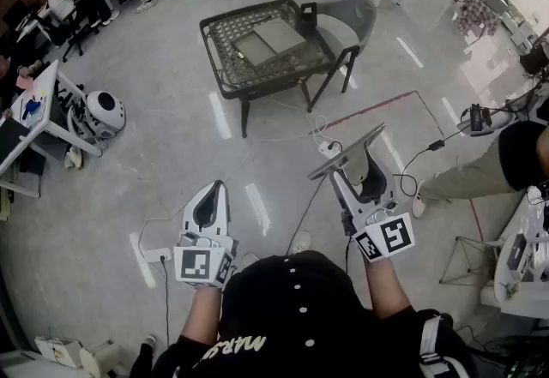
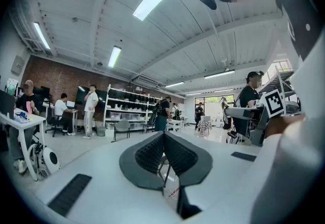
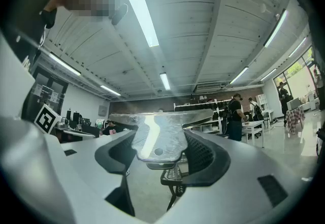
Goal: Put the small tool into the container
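Table (image 1: 225, 33): dark mesh top, stands on the floor well apart from both grippers.
Container (image 1: 268, 40): flat, grey, lies at the table's centre.
Left gripper (image 1: 213, 193): jaws pressed together, nothing between.
Right gripper (image 1: 358, 169): pinches the tool (image 1: 347, 152), a small flat metal blade, crosswise, far short of the table's near edge.

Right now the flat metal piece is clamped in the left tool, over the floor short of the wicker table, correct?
No. The flat metal piece is clamped in the right tool, not the left, as the right gripper view shows; the left tool is shut on nothing. It is over the floor short of the wicker table.
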### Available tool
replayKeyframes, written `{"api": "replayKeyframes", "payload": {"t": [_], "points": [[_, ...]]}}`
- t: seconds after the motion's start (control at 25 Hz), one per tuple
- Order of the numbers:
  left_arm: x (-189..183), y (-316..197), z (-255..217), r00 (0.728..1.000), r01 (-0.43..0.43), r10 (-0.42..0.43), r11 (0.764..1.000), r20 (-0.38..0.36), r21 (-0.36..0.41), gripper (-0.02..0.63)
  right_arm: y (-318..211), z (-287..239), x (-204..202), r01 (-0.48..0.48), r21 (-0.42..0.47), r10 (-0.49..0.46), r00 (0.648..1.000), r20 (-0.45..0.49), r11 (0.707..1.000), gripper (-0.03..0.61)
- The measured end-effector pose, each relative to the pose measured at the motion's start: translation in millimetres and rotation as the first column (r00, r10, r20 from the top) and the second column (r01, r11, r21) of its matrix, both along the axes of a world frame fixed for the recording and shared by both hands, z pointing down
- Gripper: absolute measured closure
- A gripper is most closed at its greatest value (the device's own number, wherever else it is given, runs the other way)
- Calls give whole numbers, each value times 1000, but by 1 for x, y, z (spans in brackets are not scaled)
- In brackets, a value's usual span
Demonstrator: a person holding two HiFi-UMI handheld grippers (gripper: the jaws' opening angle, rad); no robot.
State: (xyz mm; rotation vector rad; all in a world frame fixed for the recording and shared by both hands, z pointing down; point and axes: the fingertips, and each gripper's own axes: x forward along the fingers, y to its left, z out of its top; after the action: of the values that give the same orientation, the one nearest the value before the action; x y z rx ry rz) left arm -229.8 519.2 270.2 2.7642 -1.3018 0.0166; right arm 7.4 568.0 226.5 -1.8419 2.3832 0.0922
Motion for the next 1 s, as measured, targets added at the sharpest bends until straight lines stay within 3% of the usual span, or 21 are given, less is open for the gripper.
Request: {"api": "replayKeyframes", "payload": {"t": [0.56, 1.0], "points": [[10, 0, -1, 1000, 12, -12, 1000, 9, -1, 588, -2, -1, 9, 15, 1, -15, 1000, 2, 1000, 278], [53, 4, 1, 998, 68, -68, 998, 17, 5, 588, -3, 4, 47, 71, 10, -71, 997, -29, 997, 278]]}}
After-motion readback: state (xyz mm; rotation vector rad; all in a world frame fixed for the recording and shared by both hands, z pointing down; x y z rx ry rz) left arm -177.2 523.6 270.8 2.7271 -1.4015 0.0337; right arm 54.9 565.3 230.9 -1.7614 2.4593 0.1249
